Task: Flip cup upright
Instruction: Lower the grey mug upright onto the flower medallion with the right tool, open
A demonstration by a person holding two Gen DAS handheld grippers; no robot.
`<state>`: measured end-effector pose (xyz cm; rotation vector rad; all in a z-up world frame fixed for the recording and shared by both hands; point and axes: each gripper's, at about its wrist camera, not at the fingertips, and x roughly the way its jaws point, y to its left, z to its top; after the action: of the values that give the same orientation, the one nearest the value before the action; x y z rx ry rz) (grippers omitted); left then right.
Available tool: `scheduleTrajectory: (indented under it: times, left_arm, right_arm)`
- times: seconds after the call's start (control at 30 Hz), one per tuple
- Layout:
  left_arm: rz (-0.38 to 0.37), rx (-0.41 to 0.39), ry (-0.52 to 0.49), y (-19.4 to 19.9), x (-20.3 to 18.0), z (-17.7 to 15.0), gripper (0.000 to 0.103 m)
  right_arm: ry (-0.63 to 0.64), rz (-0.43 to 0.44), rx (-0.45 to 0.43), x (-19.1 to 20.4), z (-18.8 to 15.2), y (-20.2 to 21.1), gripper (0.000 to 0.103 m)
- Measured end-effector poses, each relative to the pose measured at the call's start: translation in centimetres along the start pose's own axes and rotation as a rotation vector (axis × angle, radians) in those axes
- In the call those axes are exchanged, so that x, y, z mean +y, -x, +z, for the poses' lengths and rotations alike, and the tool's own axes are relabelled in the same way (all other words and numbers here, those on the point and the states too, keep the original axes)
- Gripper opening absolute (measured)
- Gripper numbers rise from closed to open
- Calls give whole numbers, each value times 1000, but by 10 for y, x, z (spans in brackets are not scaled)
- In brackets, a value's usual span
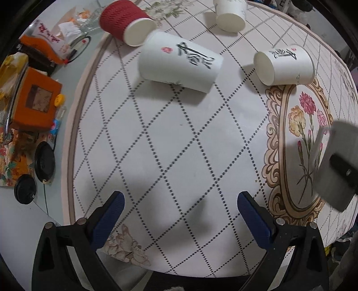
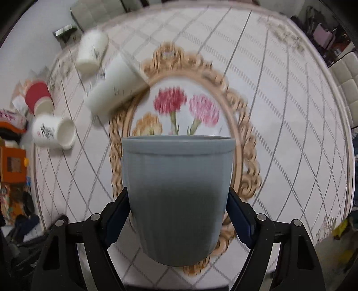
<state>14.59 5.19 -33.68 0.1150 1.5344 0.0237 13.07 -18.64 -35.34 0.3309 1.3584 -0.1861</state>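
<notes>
1. My right gripper is clamped on the grey cup, pads on opposite sides of its lower body, rim pointing away from me. It hangs above the flower medallion; I cannot tell how high, and the view is smeared.

2. The cup looks like stiff, matte, faintly ribbed plastic, so I judge it light, not fragile, and unlikely to crush. The walls taper toward the base, so it could creep forward out of the pads; a hold nearer the thick rim band would be surer.

3. My left gripper is spread wide and holds nothing, above bare diamond-pattern cloth at the near side. In its view the grey cup shows at the far right, blurred.

4. Room: the near and middle cloth is free, and so is the medallion's centre, a good place to stand the cup. The table's near edge lies just below my left fingers, so I would keep away from it.

5. Farther off lie paper cups on their sides: a tall cup, a short cup touching the medallion's far border, a red cup touching the tall one, and another white cup farthest. They look thin, light and easy to roll or dent.

6. Clutter sits off the table to the left, including an orange box.
</notes>
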Motion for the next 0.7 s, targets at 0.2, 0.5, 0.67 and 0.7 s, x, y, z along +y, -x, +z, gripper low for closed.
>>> scheduleTrajectory:
  times: [0.2, 0.5, 0.67, 0.7]
  left_arm:
    - [17, -7, -33, -18, -26, 15, 103]
    - [45, -38, -75, -46, -49, 29, 103]
    - [37, -58, -89, -43, -55, 24, 103]
    - [36, -63, -91, -42, -55, 24, 103]
  right_arm:
    - [-44, -61, -255, -5, 20, 3, 83]
    - [25, -176, -482, 4, 16, -28, 83]
    - [56, -173, -490, 5, -6, -26, 84]
    - [55, -170, -483, 5, -9, -26, 84]
